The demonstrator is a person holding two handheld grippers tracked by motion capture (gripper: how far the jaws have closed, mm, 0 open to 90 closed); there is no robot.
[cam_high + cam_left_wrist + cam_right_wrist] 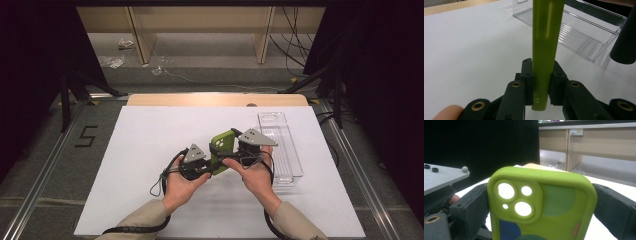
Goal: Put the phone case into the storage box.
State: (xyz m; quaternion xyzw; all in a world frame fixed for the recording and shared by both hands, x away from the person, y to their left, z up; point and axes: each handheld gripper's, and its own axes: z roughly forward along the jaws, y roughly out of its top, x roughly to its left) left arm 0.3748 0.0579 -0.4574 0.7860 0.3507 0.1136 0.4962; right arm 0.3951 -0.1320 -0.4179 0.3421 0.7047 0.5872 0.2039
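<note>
Clearly both grippers clamp the green phone case [221, 150], which is held in the air just left of the clear plastic tray [290, 165]. From the left gripper view, the left gripper [541, 85] pinches the case's thin edge between its jaws. Meanwhile the right gripper [541, 202] squeezes the case across its width, the camera cutouts facing that gripper's camera, above the white table [150, 150]

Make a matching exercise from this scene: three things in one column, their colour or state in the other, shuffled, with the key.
1. soft green phone case
2. clear ribbed plastic tray
3. flat white table cover

A. empty, near the table's right edge
B. spread under everything
C. clamped in both the left gripper and the right gripper

Pairs: 1-C, 2-A, 3-B
</note>
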